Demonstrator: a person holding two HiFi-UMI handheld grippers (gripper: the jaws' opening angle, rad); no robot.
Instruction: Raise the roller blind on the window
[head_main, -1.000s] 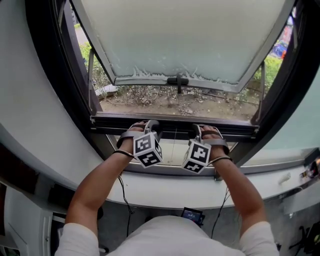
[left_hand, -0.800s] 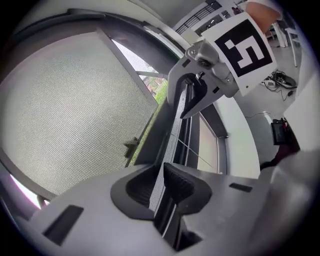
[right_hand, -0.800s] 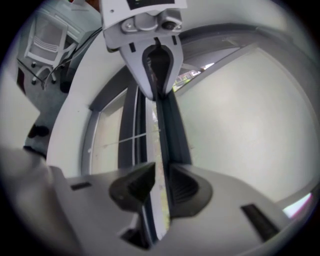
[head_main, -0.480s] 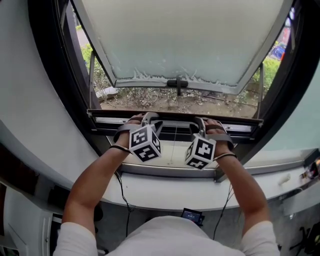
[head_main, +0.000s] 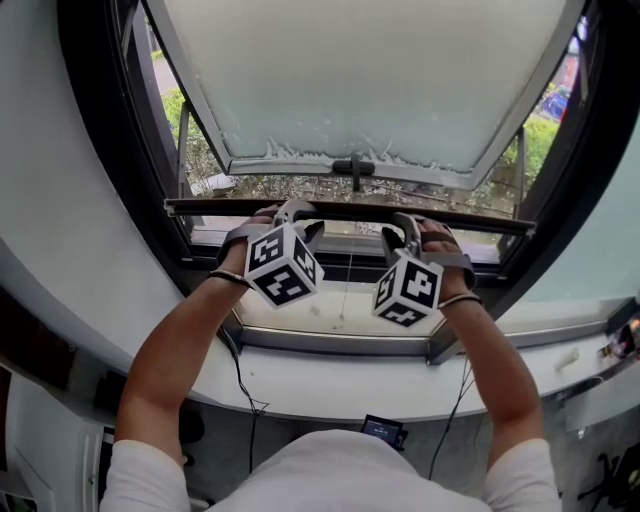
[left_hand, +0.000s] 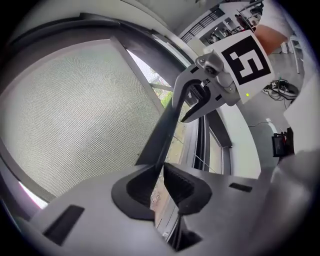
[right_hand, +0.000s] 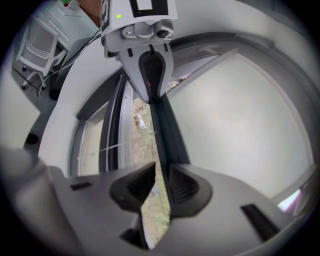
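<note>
Left gripper view shows the left gripper (left_hand: 162, 172) with its jaws drawn close, pinching the slim dark bottom bar of the roller blind (left_hand: 160, 135), which runs on between them to the right gripper (left_hand: 181, 111). In the right gripper view the right gripper (right_hand: 161, 175) stands a little wider but is likewise clamped on that bar (right_hand: 167, 135), and the left gripper (right_hand: 151, 97) bites the bar further along.

In the head view the left gripper (head_main: 291, 211) and the right gripper (head_main: 400, 224) hold the bar (head_main: 350, 208) side by side near its middle, each with its black-and-white marker cube (head_main: 282, 266) towards the person. The bar lies level across the window opening, almost from the left frame to the right, above the lower frame rail. The blind's cloth itself cannot be made out. A thin cord (head_main: 348, 280) hangs between the hands.

Beyond the bar, the pale frosted window pane (head_main: 370, 70) is swung outward, with a dark handle (head_main: 355, 163) on its lower edge and leaf-strewn ground (head_main: 300, 188) below. The white curved sill (head_main: 330, 385) lies near the person.
</note>
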